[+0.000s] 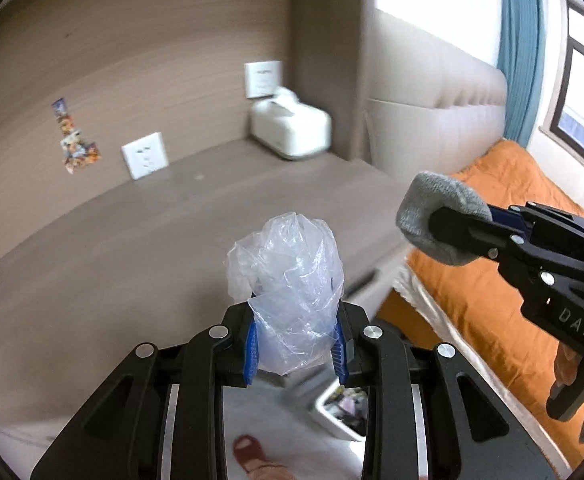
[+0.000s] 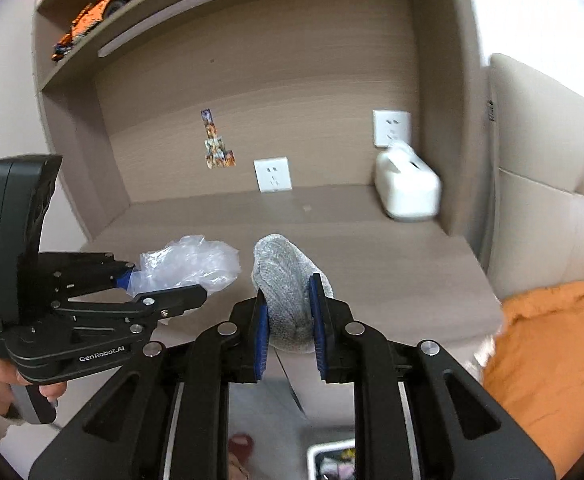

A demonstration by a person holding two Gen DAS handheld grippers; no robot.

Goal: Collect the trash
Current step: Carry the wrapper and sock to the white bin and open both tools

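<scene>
Gripping a crumpled clear plastic bag point(image 1: 288, 292) between its blue pads, the left gripper point(image 1: 296, 350) hung above the near edge of a brown desk point(image 1: 132, 248). The bag bulged out past the fingertips, clear of the desk surface. On the back wall to the left, a strip of colourful stickers point(image 1: 76, 140) sat beside a white wall socket point(image 1: 144, 155). Farther right, in the far corner of the desk, a white tissue box point(image 1: 290, 126) stood below a second socket point(image 1: 263, 78).

Right of the bag, the right gripper point(image 2: 290, 320) was clamped on a balled grey sock point(image 2: 290, 284), its pads pressed into both sides of the fabric. The two grippers were near each other, their loads side by side and apart. Below them on the floor, a white bin point(image 1: 341, 406) showed between the left gripper's fingers, holding mixed scraps. An orange blanket point(image 1: 503, 248) covered the bed at the far right, against a beige padded headboard point(image 1: 443, 120). Up on the shelf at the upper left, an orange toy truck point(image 2: 104, 6) was parked.
</scene>
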